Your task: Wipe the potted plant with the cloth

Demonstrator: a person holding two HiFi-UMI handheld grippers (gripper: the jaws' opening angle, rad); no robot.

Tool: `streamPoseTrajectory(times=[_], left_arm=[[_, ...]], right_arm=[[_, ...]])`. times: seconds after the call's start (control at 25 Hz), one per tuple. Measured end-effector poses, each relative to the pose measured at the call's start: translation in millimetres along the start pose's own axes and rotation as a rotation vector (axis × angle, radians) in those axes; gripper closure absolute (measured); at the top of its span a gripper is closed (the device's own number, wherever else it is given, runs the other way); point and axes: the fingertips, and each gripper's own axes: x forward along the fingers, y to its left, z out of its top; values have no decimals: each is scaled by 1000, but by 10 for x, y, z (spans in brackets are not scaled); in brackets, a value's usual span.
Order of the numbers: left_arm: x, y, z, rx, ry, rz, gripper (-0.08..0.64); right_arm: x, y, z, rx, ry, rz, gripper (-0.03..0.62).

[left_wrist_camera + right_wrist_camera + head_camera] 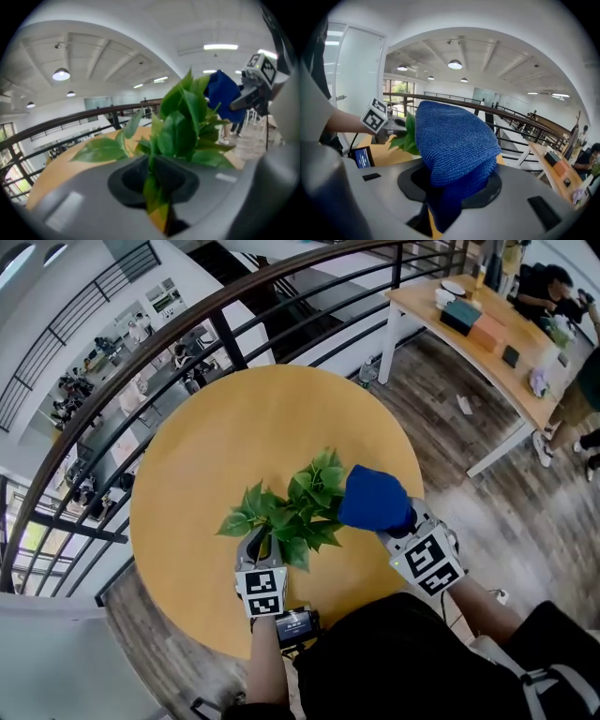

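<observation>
A small green-leaved plant (298, 507) stands over the near half of the round wooden table (206, 456); its pot is hidden. My left gripper (262, 545) is shut on the plant's lower stem and leaves, which rise straight out of the jaws in the left gripper view as the plant (180, 124). My right gripper (401, 524) is shut on a blue cloth (373, 497), which rests against the plant's right-hand leaves. In the right gripper view the cloth (452, 140) bulges from the right gripper (446, 197), with the leaves (406, 139) just left of it.
A dark curved railing (169, 329) runs behind the table, with a lower floor beyond it. A long wooden desk (487, 343) with boxes stands at the back right, and people are near it. A small device with a screen (363, 157) lies at the table's near edge.
</observation>
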Motion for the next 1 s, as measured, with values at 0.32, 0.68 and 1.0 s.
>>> streamPoseTrajectory(times=[0.32, 0.68, 1.0], left_arm=[[183, -70, -317, -17, 88, -27, 549], [212, -109, -319, -24, 88, -27, 555], [216, -102, -330, -24, 82, -34, 557]], right_arm=[[396, 385, -961, -313, 336, 90, 457], [383, 120, -1609, -264, 509, 86, 457], [28, -696, -499, -137, 216, -127, 457]])
